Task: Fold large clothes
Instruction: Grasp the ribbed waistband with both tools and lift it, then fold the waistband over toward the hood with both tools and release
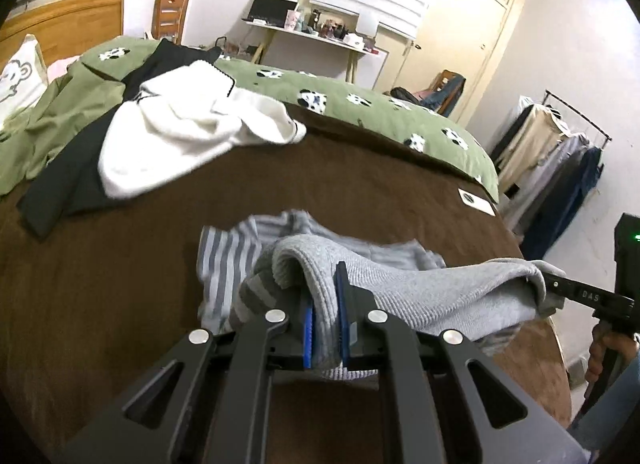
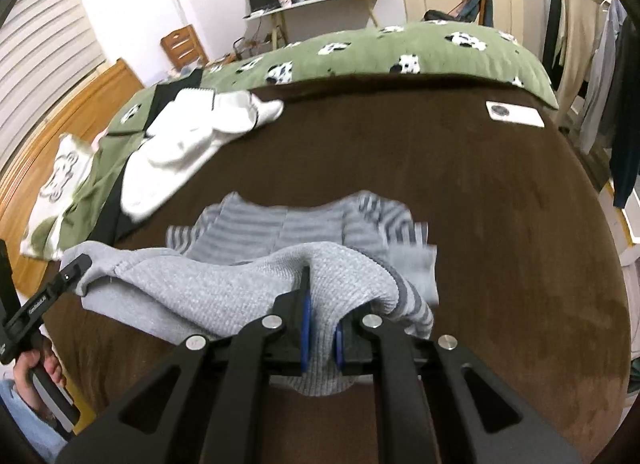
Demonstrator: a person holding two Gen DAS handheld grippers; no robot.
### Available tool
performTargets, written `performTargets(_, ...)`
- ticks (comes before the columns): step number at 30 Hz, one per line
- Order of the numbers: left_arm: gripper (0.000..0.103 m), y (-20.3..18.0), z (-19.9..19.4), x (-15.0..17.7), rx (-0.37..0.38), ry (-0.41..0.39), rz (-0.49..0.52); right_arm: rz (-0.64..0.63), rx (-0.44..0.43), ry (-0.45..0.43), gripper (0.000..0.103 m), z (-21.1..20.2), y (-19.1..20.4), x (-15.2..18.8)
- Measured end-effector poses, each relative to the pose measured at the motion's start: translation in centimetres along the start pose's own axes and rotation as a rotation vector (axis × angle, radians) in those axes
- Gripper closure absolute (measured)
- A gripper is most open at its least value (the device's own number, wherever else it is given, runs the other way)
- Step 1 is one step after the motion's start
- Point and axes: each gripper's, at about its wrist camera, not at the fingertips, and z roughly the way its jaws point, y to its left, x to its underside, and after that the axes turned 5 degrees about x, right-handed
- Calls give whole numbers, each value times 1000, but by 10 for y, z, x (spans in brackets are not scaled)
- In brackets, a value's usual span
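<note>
**Both grippers clamped on the grey sweater above the bed**

We see the left gripper (image 1: 326, 304) clenched on a fold of the grey knit sweater (image 1: 420, 288), the fabric pinched between its blue pads (image 1: 307, 338) and spilling out below them. The right gripper (image 2: 320, 318) is clamped the same way on another part of the same hem, its blue pads (image 2: 305, 328) pressed into the knit. Between the two grips the sweater's edge hangs in a shallow sag, lifted off the brown blanket (image 1: 120, 288) that covers the near part of the bed. The rest of the garment, with its grey and white stripes (image 2: 280, 223), lies bunched on the blanket just beyond the raised edge.

In the left wrist view the right gripper comes in from the right edge, with a hand (image 1: 608, 356) around its handle. In the right wrist view the left gripper comes in from the left edge, held by the other hand (image 2: 40, 368).

Farther back on the bed a white garment (image 1: 180, 135) lies crumpled over a black garment (image 1: 64, 183), well apart from the sweater. Behind them runs a green quilt (image 1: 360, 103) with black and white patches. A white card (image 2: 514, 113) lies on the blanket near the quilt's edge. A clothes rack (image 1: 560, 155) with hanging garments stands by the wall on the right.
</note>
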Motion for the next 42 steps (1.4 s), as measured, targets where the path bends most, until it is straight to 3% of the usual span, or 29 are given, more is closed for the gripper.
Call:
performTargets(7,91,15,88,-33,-40,63,29,69,60,46,94,83,-11,-33)
performTargets(16,90,41,178,-24,-66,162,79,109,93,126,93,179,-31,-23)
performTargets(26,85,52,195,-9,-66,159,73,104,93,109,88,185,-35,-18)
performTargets(28,80,52,192,-11,-71,161,67,104,97,103,80,182,-34,-19)
performTargets(29,71,52,190,-12,-82,157,67,106,96,102,79,181,-34,-19)
performTargets(31,33,52,185,-15,-92,135,63,114,108,92,60,177,-34,-21)
performTargets(33,10,51,177,-20,-142,98,66,124,106,60,40,168,-34,-23)
performTargets(36,9,59,165,-29,-160,66,31,97,114,51,37,159,-31,-26)
performTargets(38,9,63,162,-34,-173,72,9,81,131,41,31,152,-28,-26)
performTargets(40,7,65,154,-38,-190,68,4,44,181,4,13,140,-24,-28)
performTargets(42,7,63,148,-39,-196,68,18,14,197,-25,12,128,-22,-31)
